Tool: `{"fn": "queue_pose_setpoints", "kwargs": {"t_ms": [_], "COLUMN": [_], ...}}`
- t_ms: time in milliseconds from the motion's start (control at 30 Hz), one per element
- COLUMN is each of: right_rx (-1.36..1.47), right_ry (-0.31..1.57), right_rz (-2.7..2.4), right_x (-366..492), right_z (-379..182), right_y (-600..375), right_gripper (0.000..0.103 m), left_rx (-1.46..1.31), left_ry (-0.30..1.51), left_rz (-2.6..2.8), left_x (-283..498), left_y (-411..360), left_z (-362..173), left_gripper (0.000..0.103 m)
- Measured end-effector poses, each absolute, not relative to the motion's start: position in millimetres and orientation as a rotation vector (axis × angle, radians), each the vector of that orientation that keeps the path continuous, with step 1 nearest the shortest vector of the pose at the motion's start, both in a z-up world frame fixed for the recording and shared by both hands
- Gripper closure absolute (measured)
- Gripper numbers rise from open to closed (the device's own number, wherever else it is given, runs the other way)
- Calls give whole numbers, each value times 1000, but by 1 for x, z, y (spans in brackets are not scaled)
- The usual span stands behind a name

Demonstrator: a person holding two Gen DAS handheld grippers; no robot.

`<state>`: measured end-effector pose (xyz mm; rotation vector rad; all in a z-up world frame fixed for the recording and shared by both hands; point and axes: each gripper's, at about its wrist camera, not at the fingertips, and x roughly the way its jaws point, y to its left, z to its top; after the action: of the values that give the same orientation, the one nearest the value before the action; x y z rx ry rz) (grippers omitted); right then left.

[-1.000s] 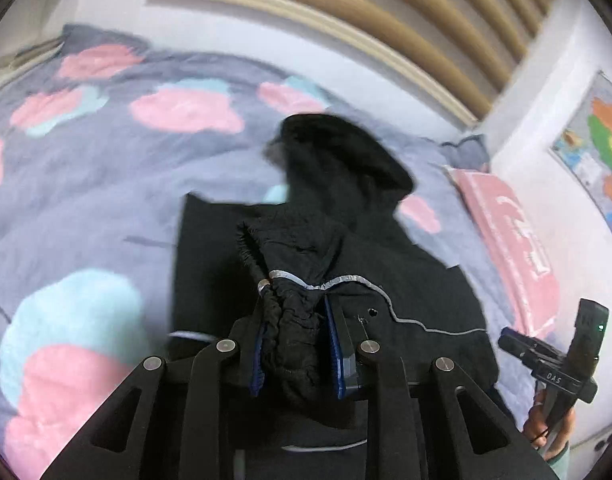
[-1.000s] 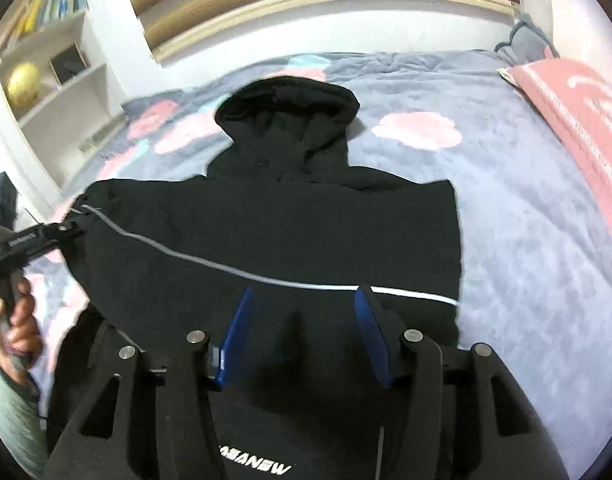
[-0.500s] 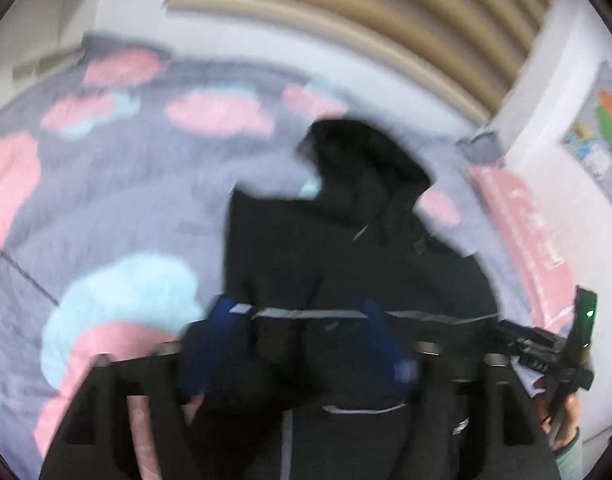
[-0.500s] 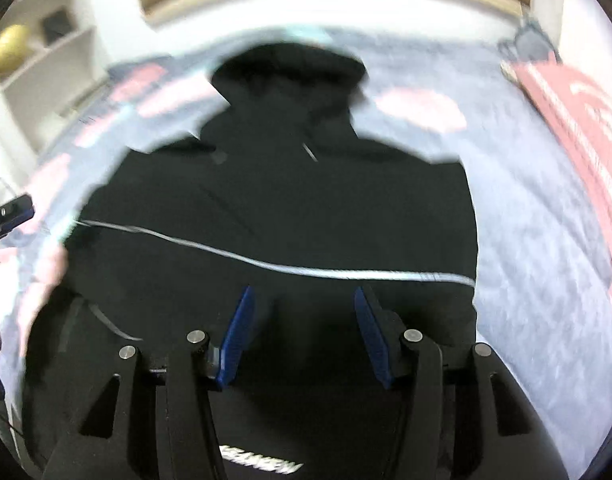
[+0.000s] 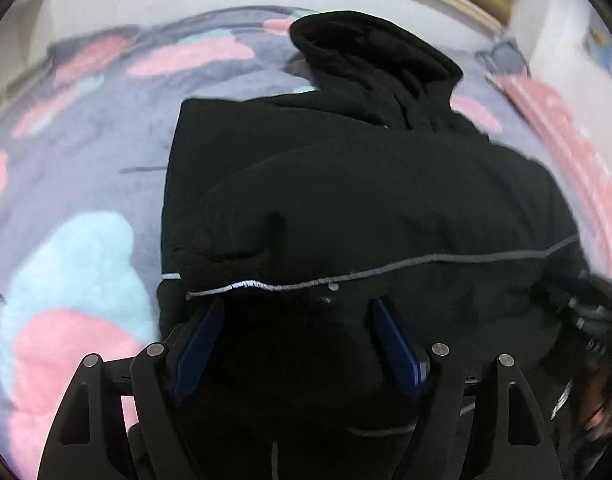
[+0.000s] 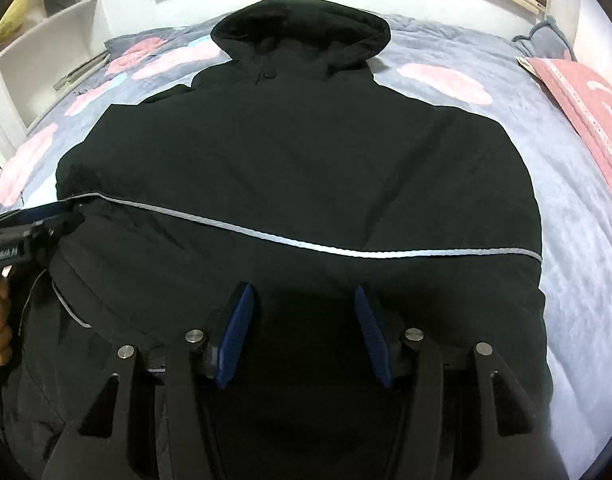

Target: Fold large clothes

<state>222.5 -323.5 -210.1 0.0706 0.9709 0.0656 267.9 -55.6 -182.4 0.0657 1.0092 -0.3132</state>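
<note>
So the bed (image 6: 565,184) with its grey blanket of pink and blue blobs fills both views, and the black hooded jacket (image 6: 298,160) lies spread on it, hood (image 6: 302,28) toward the headboard, bottom part folded up so a reflective stripe (image 6: 345,250) runs across the middle. Only the right wrist view gets the white shelves (image 6: 46,48) in the corner and a crisp look at the pink pillow (image 6: 585,108); the left wrist view has that pillow smeared, plus the big light-blue patch (image 5: 74,264) beside the jacket's edge.

Both sleeves are out of sight, and the jacket's lower end is cut off behind the gripper bodies. In the left view the right gripper at the edge is just a dark blur, can't make out its fingers there.

The left gripper (image 5: 298,340) has its blue pads wide apart over the folded edge, nothing between them. A second ago it was pinched on a bunched fold of the fabric, so it's let go. The right gripper (image 6: 302,328) is spread too, hovering over the fold, same as before.
</note>
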Motion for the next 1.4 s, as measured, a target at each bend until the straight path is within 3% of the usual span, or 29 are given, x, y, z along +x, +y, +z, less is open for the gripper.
{"fn": "queue_pose_setpoints", "kwargs": {"t_ms": [167, 467, 667, 867, 1400], "right_rx": [145, 64, 216, 311, 345], "right_ry": [1034, 954, 939, 969, 1129], "right_rz": [80, 21, 3, -23, -48], "right_x": [224, 258, 294, 365, 556], "right_z": [-167, -14, 23, 8, -151], "right_y": [-331, -331, -364, -397, -433], "right_gripper": [46, 45, 45, 43, 43], "left_rx": [-3, -44, -22, -67, -98], "left_ry": [1021, 918, 889, 962, 1133], "left_rz": [-380, -416, -403, -399, -283], "left_x": [267, 309, 343, 408, 601], "left_y": [-46, -55, -68, -82, -124], "left_z": [-125, 21, 75, 64, -115], "left_gripper": [25, 25, 25, 25, 25]}}
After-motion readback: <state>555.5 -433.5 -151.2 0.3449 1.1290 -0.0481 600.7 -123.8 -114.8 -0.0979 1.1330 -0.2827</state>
